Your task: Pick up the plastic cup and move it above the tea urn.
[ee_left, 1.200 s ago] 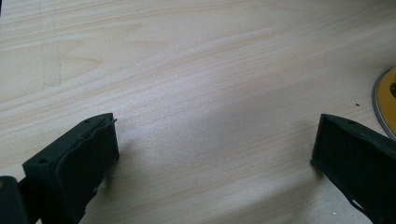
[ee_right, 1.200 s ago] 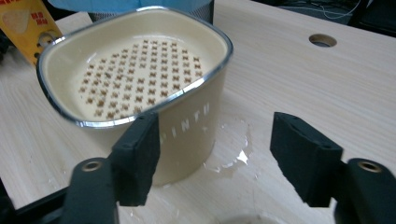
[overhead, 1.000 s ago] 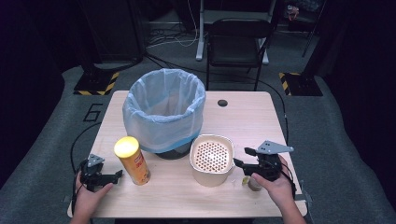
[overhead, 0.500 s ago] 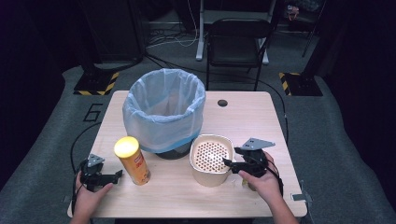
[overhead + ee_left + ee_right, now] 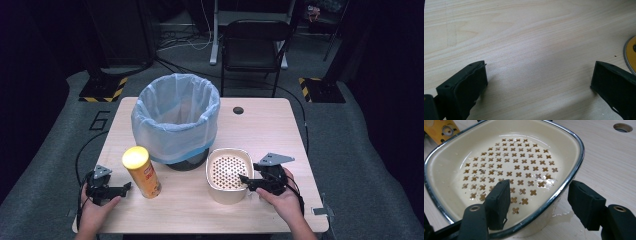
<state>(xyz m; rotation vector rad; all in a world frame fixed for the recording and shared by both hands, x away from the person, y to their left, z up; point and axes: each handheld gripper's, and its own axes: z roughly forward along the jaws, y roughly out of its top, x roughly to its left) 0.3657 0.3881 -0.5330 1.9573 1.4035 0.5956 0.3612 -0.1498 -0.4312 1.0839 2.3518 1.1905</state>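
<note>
A cream bowl (image 5: 227, 172) with a cross-perforated bottom and a metal rim stands at the table's front centre. My right gripper (image 5: 246, 181) is at its right side, open. In the right gripper view the bowl's rim (image 5: 564, 187) runs between my right gripper's (image 5: 539, 192) jaws, one inside the bowl and one outside, neither pressing on it. A yellow chips can (image 5: 141, 172) stands upright to the left. My left gripper (image 5: 125, 187) lies low on the table just left of the can. My left gripper (image 5: 536, 75) is wide open over bare wood, with the can's base (image 5: 630, 53) at the right edge.
A bin lined with a pale blue bag (image 5: 175, 120) stands behind the can and the bowl. The wooden table (image 5: 270, 130) has a round cable hole (image 5: 238, 110) at the back. A wet patch (image 5: 560, 216) lies beside the bowl. A chair (image 5: 255, 45) stands beyond the table.
My right gripper has moved left from beside the bowl until its jaws straddle the bowl's right rim. The left gripper, can and bowl have stayed put.
</note>
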